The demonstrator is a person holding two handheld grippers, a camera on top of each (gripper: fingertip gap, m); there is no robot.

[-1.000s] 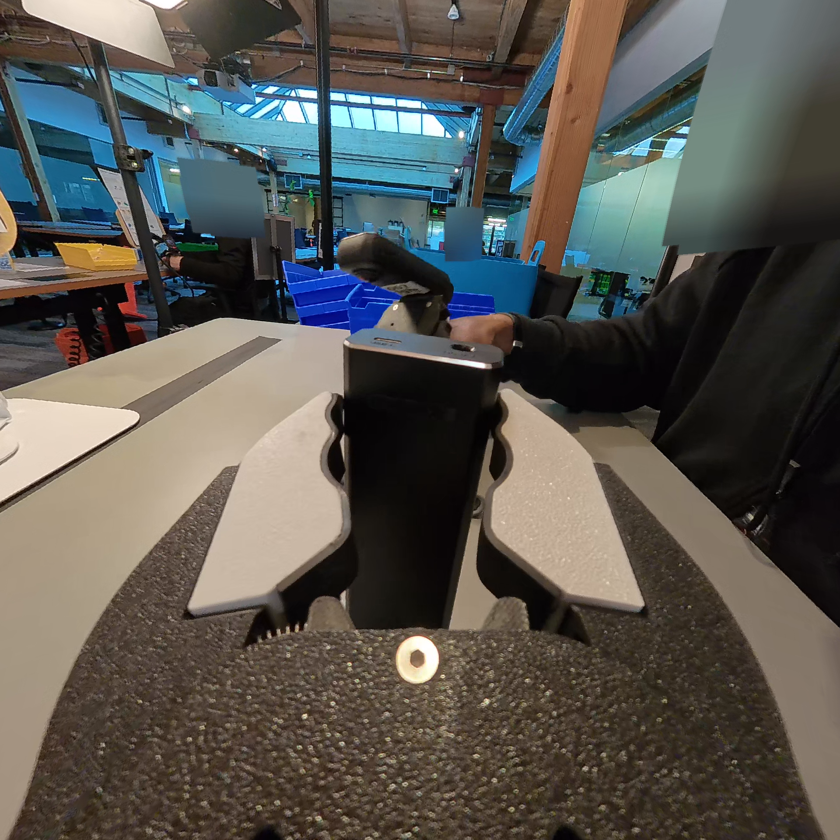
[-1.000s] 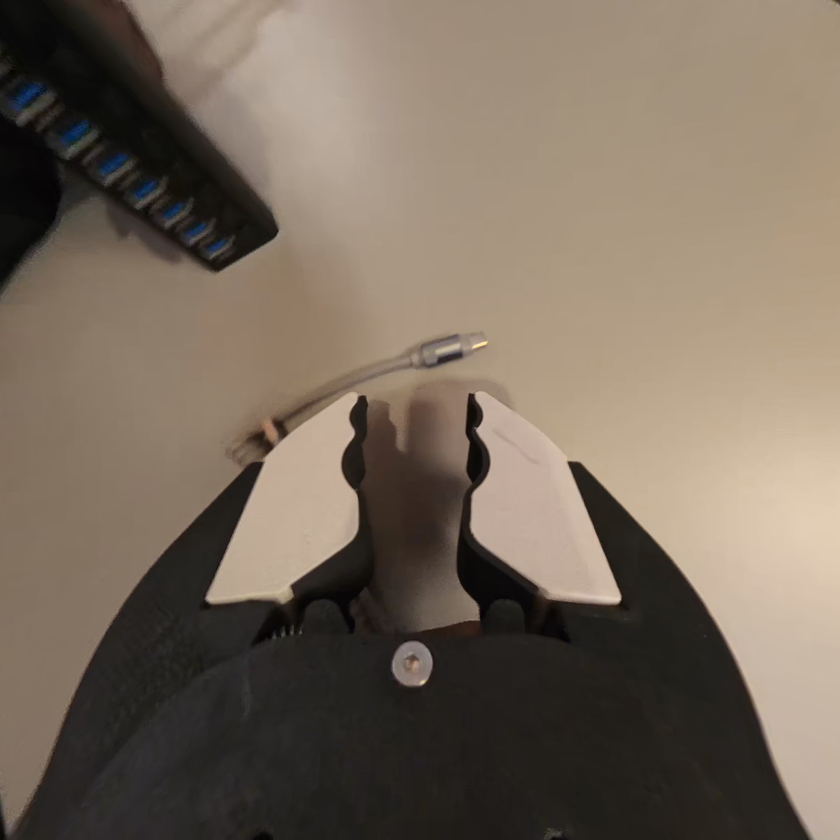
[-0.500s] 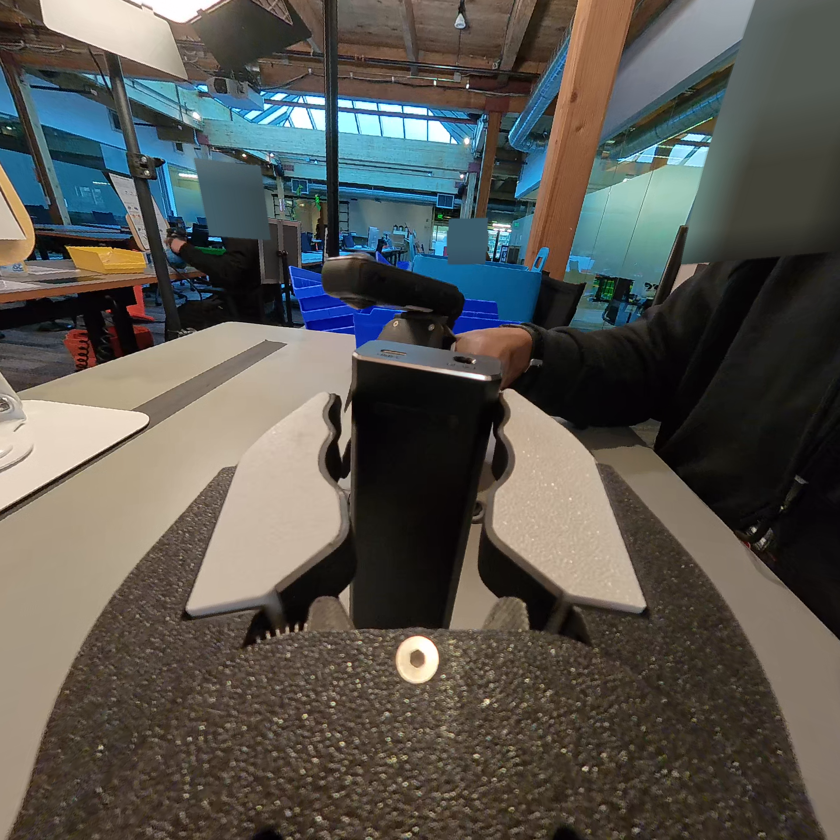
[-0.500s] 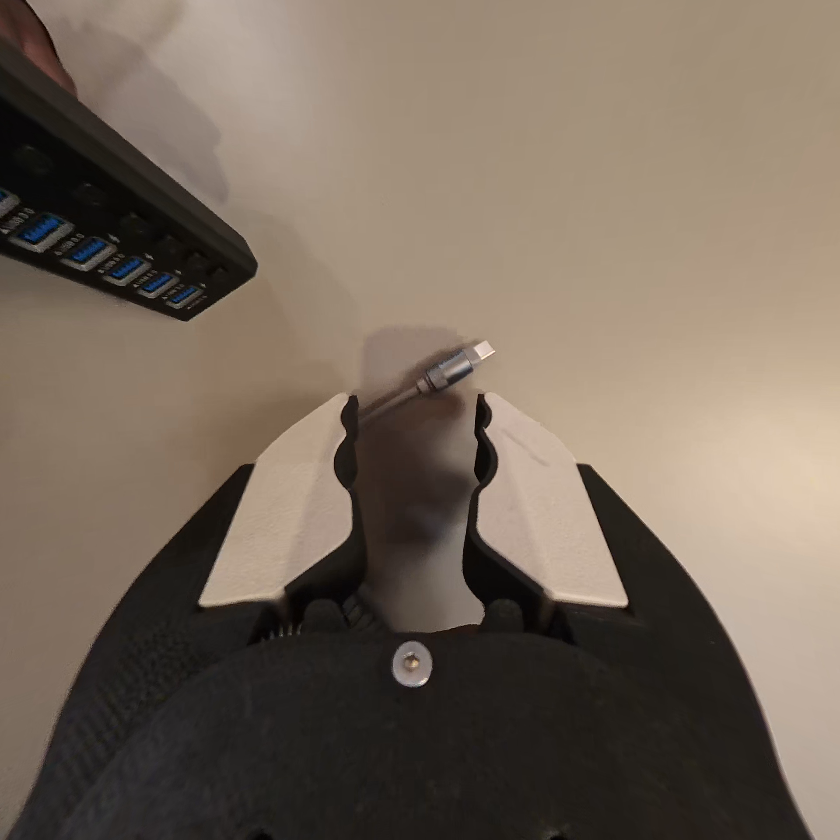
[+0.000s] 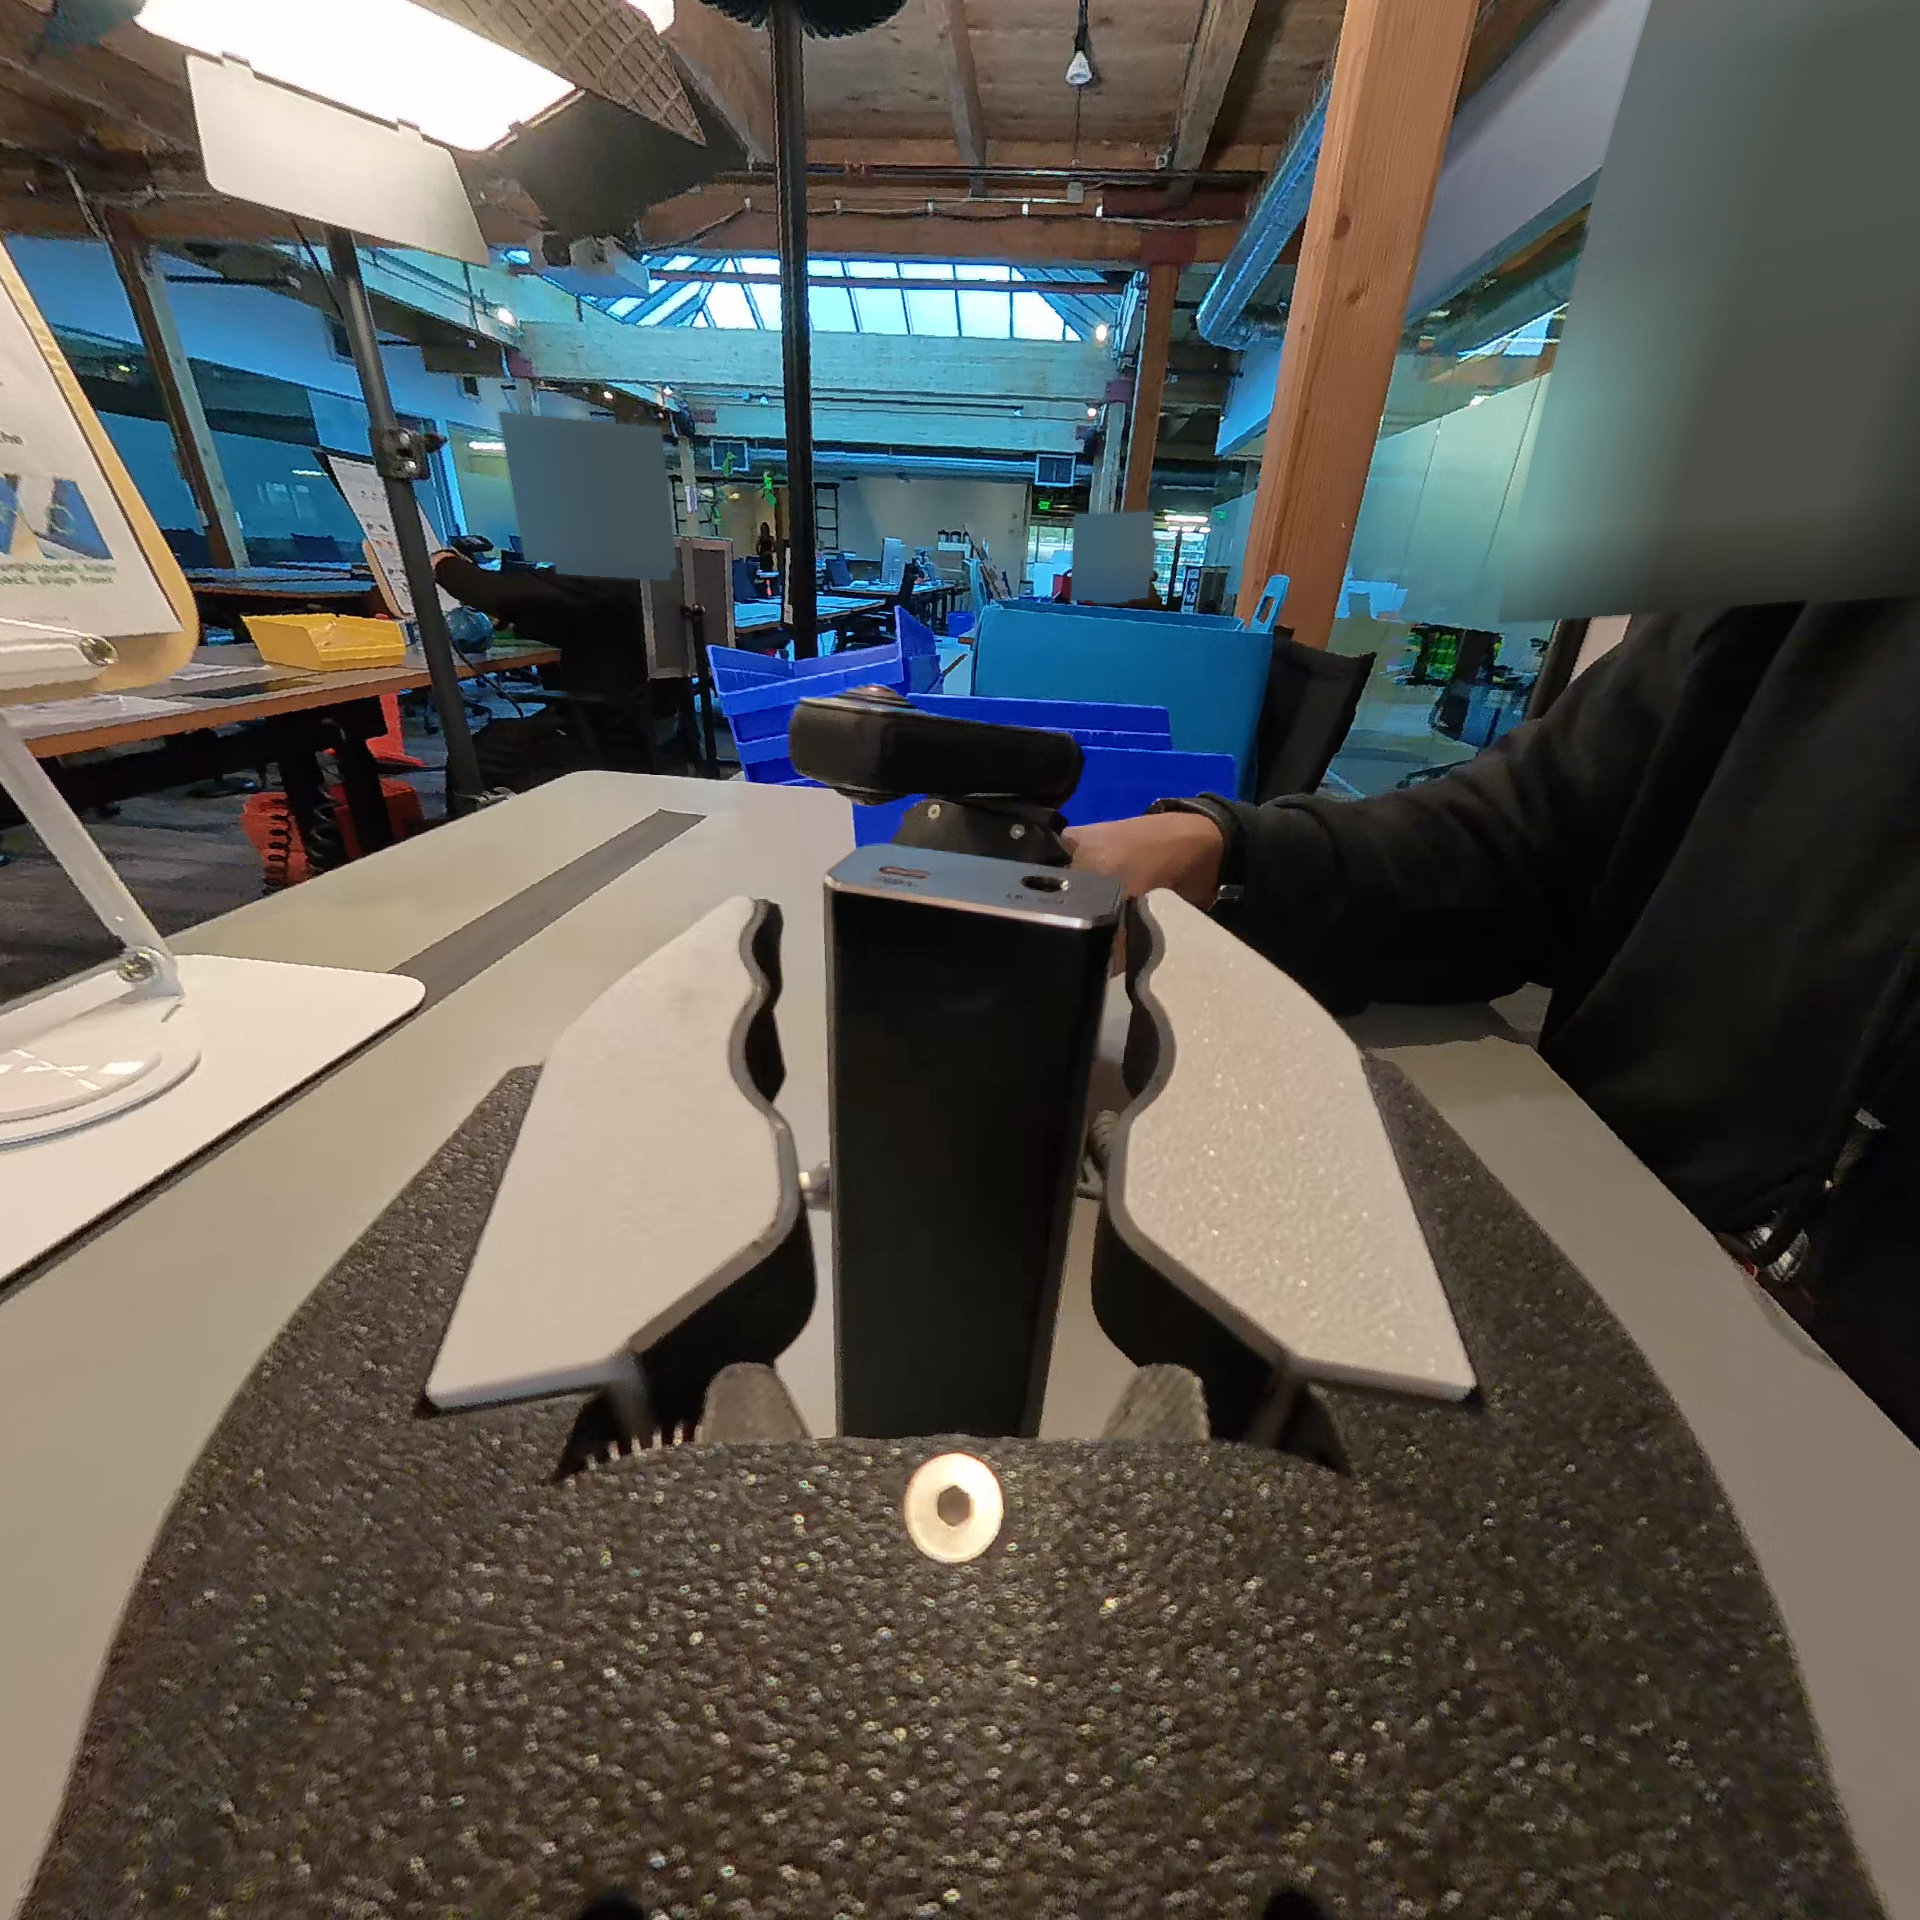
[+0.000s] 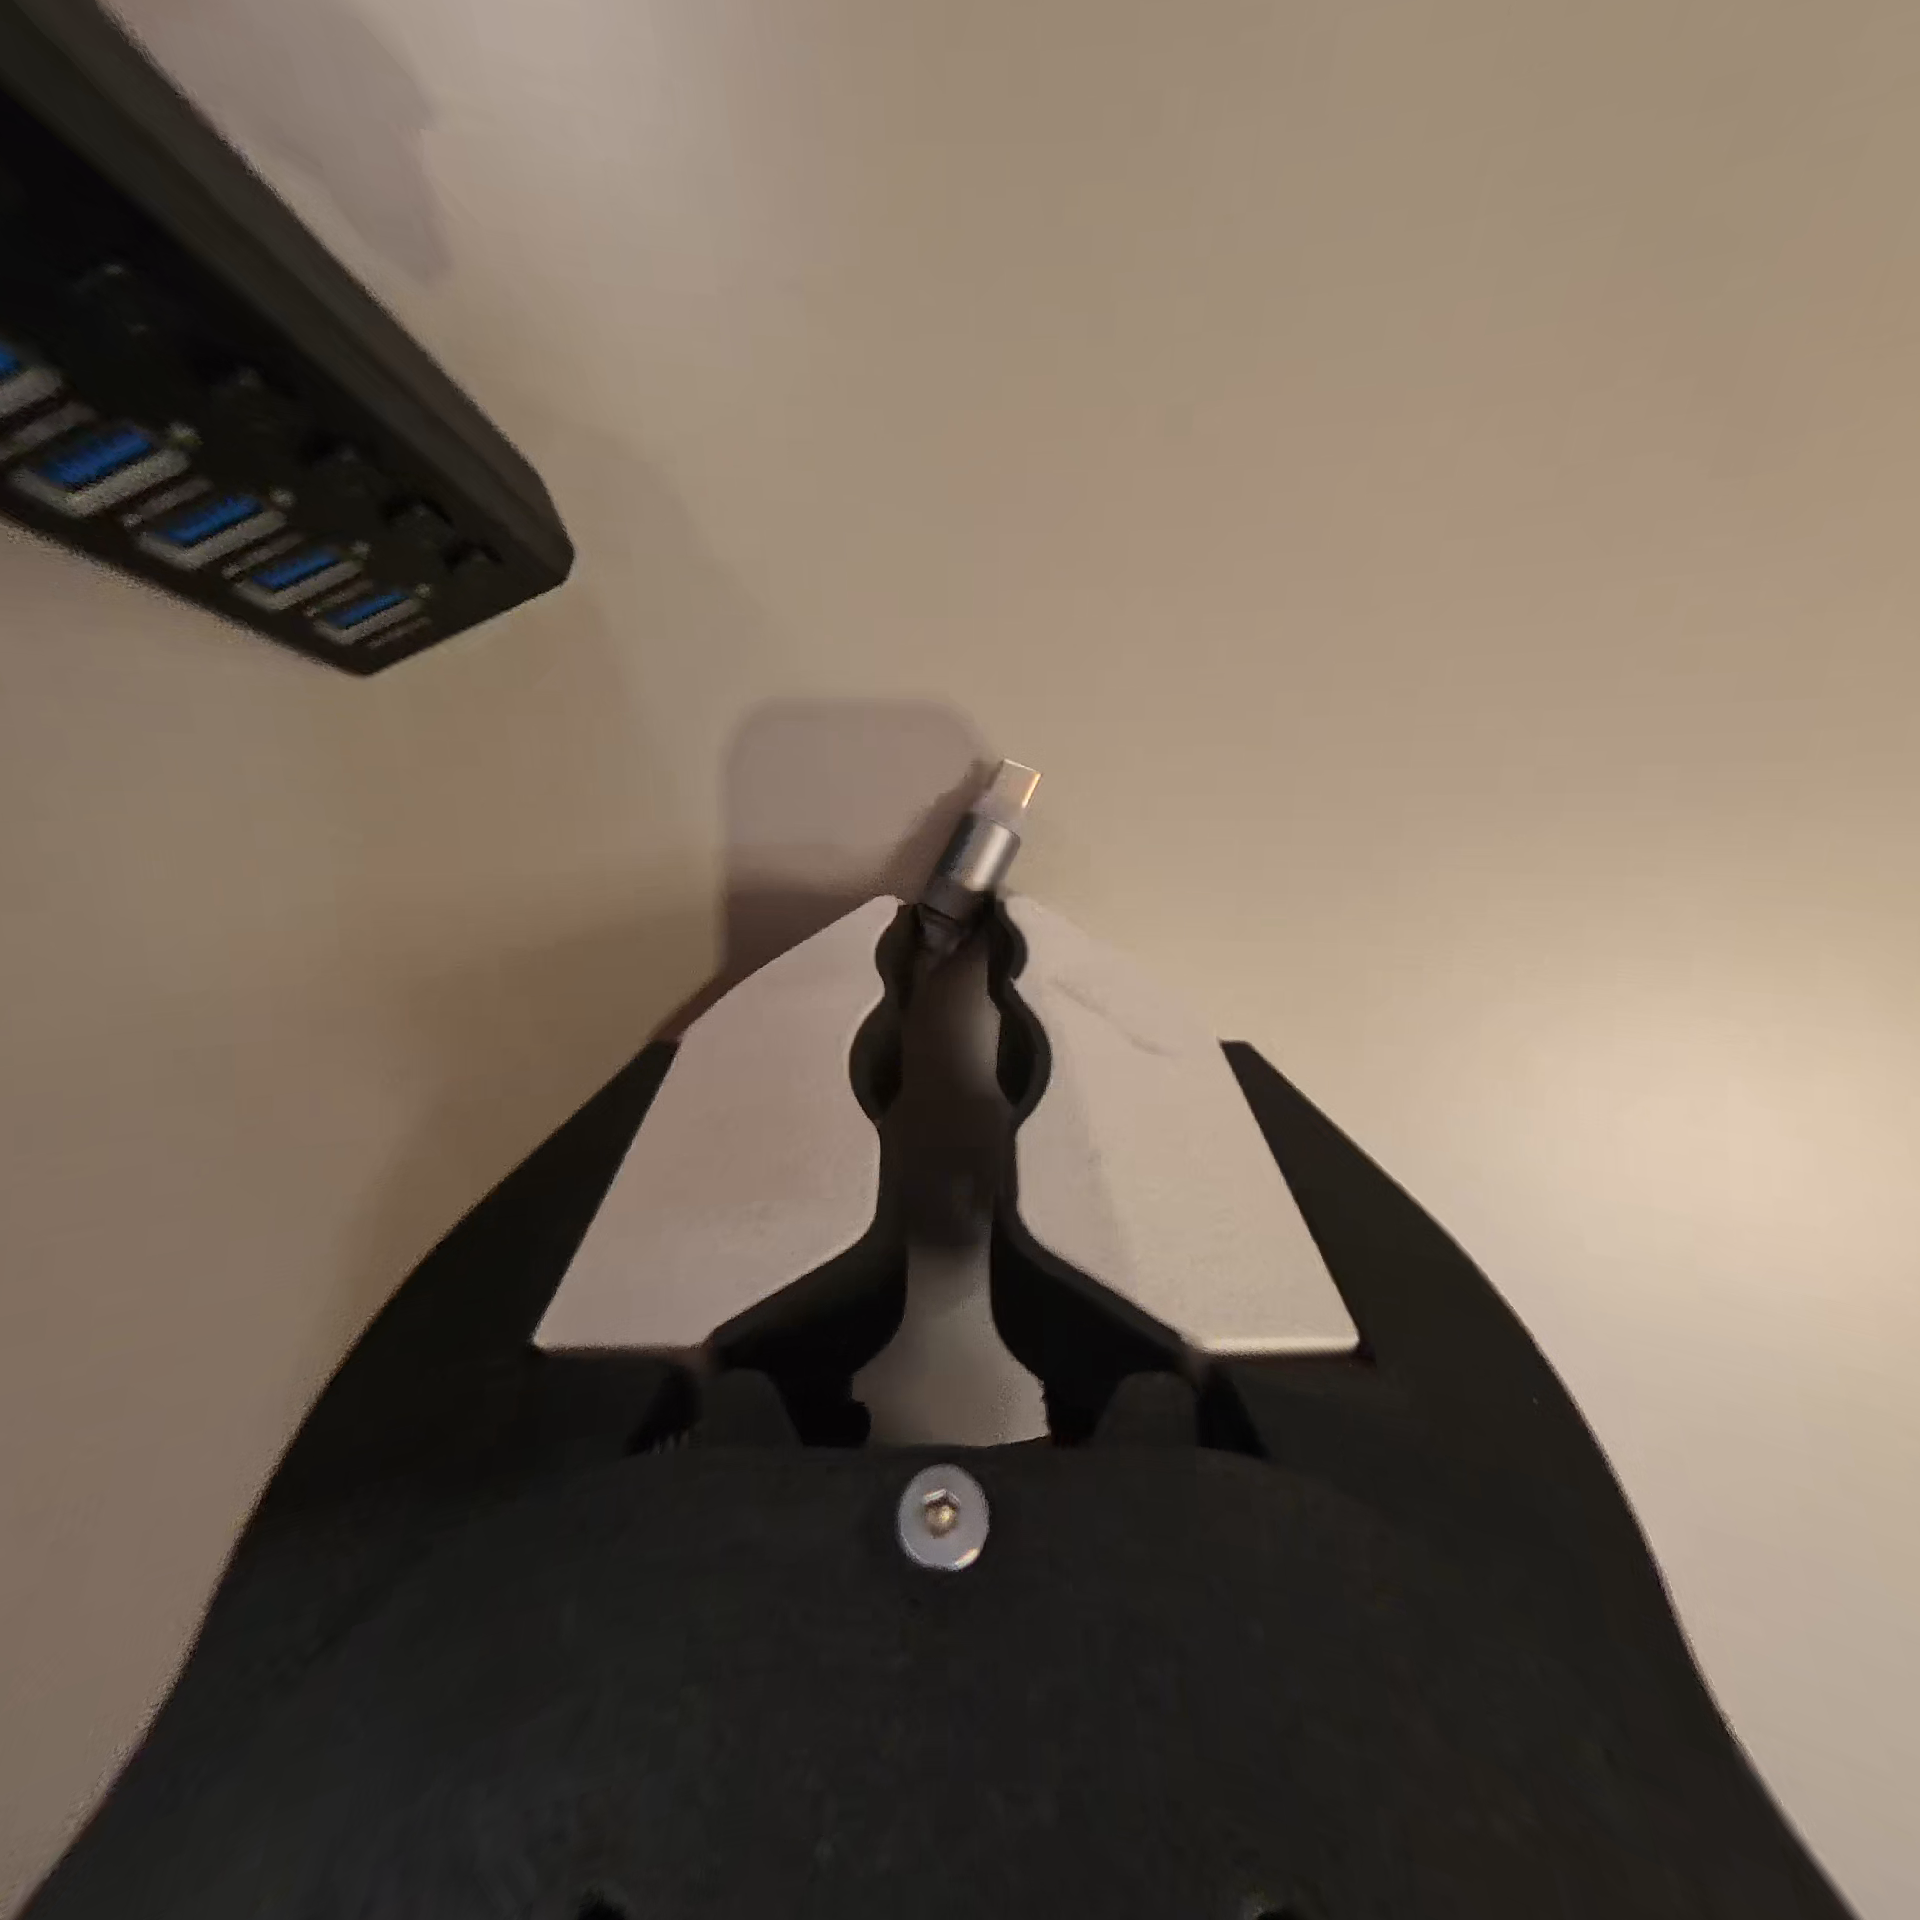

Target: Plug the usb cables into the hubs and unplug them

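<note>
The right tool [image 6: 951, 914] pinches the cable [image 6: 982, 847] behind its plug, which points forward, the hub [image 6: 260, 457] lying up-left in the left tool's [image 5: 951, 997] clamp.

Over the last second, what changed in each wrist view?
The right hand-held gripper moved up to the cable, which lay loose on the table, and closed its open jaws just behind the silver plug. In its view the hub sits nearer. The left hand-held gripper stayed clamped on the hub, held upright.
</note>
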